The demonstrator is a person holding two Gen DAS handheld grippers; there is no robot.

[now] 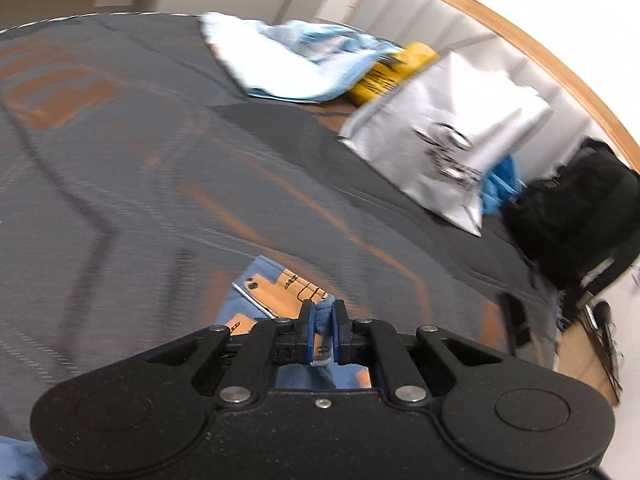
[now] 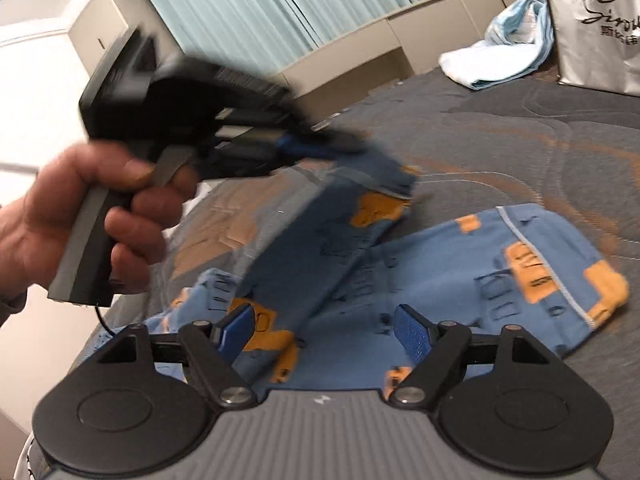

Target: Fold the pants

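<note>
Grey bed point(image 1: 120, 200); left claw point(image 1: 323, 326) pinching pants point(image 2: 460, 280), right claw point(image 2: 326, 330) spread, bag point(image 2: 600, 32) lettering blurred.

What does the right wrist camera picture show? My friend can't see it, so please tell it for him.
A hand lifts one leg of the blue and orange pants with the left gripper, shut on the cloth. The rest of the pants lies on a grey bed. The right gripper hangs open above them, holding nothing.
</note>
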